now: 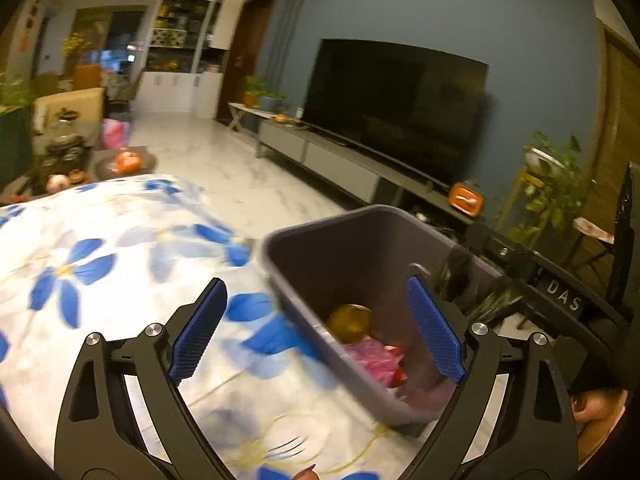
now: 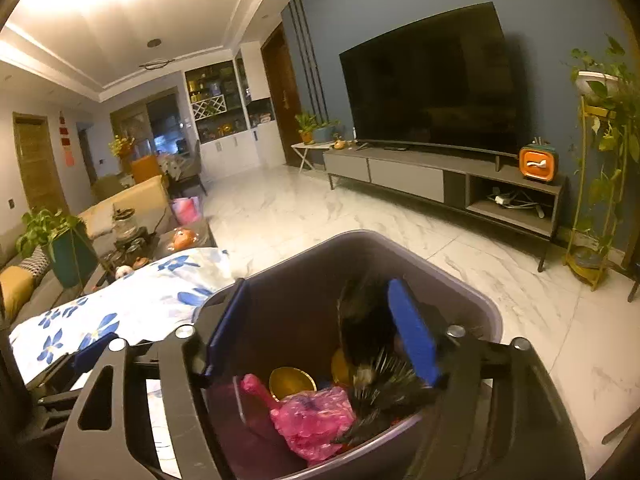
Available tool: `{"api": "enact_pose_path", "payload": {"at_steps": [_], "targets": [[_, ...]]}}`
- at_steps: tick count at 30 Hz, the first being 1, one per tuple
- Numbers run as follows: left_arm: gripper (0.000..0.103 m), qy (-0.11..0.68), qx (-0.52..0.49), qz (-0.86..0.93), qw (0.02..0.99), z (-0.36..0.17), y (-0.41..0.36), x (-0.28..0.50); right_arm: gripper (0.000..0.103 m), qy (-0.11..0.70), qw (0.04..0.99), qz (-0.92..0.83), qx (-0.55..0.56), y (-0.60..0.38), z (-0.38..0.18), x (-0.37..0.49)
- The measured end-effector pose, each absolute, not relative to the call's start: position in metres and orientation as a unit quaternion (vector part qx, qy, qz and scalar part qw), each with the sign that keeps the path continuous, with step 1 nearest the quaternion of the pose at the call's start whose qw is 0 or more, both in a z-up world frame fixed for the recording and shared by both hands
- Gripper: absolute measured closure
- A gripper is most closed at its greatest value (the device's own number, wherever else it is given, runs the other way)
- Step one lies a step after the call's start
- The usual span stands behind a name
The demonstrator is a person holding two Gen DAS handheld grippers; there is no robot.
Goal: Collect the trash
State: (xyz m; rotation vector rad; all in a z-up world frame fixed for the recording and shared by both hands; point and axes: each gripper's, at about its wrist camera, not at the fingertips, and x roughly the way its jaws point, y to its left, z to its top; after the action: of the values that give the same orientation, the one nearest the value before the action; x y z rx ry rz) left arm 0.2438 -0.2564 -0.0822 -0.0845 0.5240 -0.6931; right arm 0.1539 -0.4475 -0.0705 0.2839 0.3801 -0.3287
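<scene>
A grey-purple trash bin (image 1: 304,256) stands at the right edge of a table spread with a white cloth with blue flowers (image 1: 100,264). Inside lie a gold round lid (image 1: 350,322) and a crumpled pink plastic bag (image 1: 372,356). My left gripper (image 1: 318,332) is open, spanning the bin's near-left corner with nothing between its blue pads. My right gripper (image 2: 320,330) hangs open over the bin (image 2: 480,308). A dark feathery, bristly thing (image 2: 368,332) is in the bin's mouth beside the right pad, with no pad pressing on it. Below it lie the pink bag (image 2: 312,420) and gold lid (image 2: 292,382).
A white marble floor (image 2: 400,232) stretches to a long TV cabinet (image 2: 408,180) with a large TV (image 2: 432,80) and an orange clock (image 2: 538,164). A plant stand (image 2: 596,184) is at far right. A low table with jars (image 2: 132,240) and a sofa (image 2: 132,200) are left.
</scene>
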Motion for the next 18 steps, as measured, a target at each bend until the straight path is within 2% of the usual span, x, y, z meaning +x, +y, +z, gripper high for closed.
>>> {"api": "enact_pose_path", "payload": {"at_steps": [6,10,13,15,18], "targets": [[0.009,0.255,-0.031,-0.272,0.927,-0.078,-0.223,0.232,0.027,0.197,0.96,-0.158,0.124,-0.434,-0.07,0.148],[0.006,0.252,-0.018,-0.234,0.939,-0.075,-0.203,0.216,0.016,0.2,0.961,-0.161,0.106,-0.418,-0.069,0.137],[0.006,0.241,0.001,-0.2,0.95,-0.069,-0.189,0.201,0.013,0.201,0.962,-0.164,0.089,-0.402,-0.067,0.128],[0.006,0.234,0.01,-0.18,0.955,-0.063,-0.177,0.19,0.007,0.203,0.962,-0.167,0.077,-0.393,-0.066,0.124],[0.006,0.224,0.018,-0.16,0.961,-0.054,-0.165,0.173,0.006,0.197,0.965,-0.164,0.058,-0.371,-0.063,0.113]]}}
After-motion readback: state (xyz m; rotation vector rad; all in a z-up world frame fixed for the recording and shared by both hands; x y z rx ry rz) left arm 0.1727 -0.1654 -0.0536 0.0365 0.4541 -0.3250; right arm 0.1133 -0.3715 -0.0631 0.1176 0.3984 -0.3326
